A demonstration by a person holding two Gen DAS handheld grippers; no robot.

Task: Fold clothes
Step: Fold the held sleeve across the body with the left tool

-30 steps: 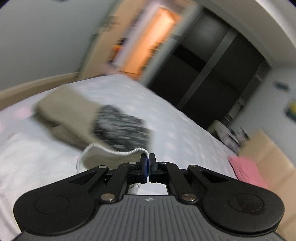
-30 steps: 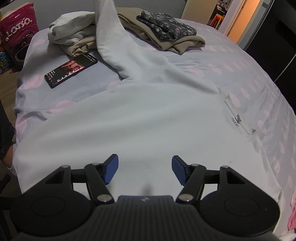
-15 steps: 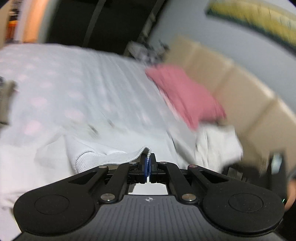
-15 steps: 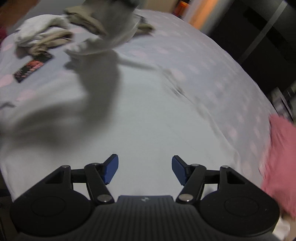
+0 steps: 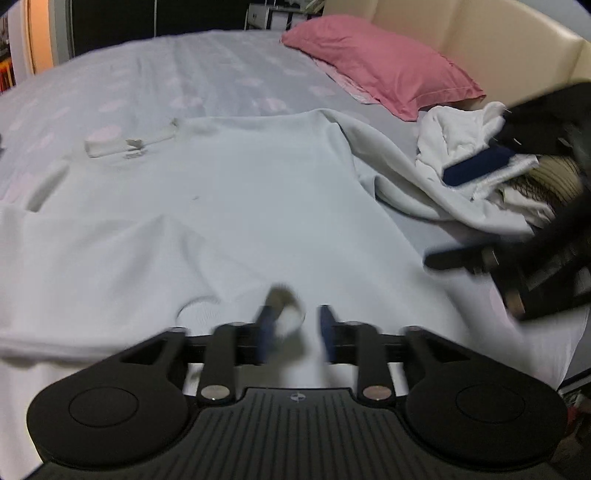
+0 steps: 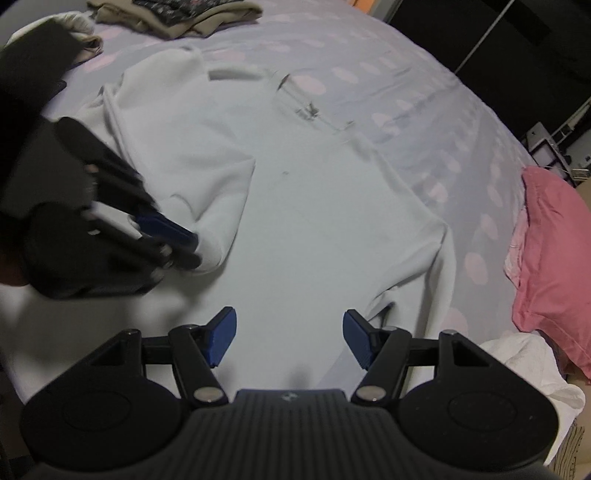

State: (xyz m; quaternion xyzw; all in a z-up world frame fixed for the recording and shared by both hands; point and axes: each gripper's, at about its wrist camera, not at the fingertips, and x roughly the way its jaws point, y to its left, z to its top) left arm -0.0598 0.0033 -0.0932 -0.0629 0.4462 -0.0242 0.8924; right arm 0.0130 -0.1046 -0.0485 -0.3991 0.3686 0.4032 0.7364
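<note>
I see a bed [image 5: 207, 74] under a pale lilac sheet with pink spots. A white sweatshirt [image 6: 295, 206] lies spread flat across its middle. A pink pillow [image 5: 380, 62] sits at the headboard end, crumpled white laundry [image 5: 458, 136] beside it. Folded beige and dark patterned clothes [image 6: 184, 11] lie at the far edge.
</note>
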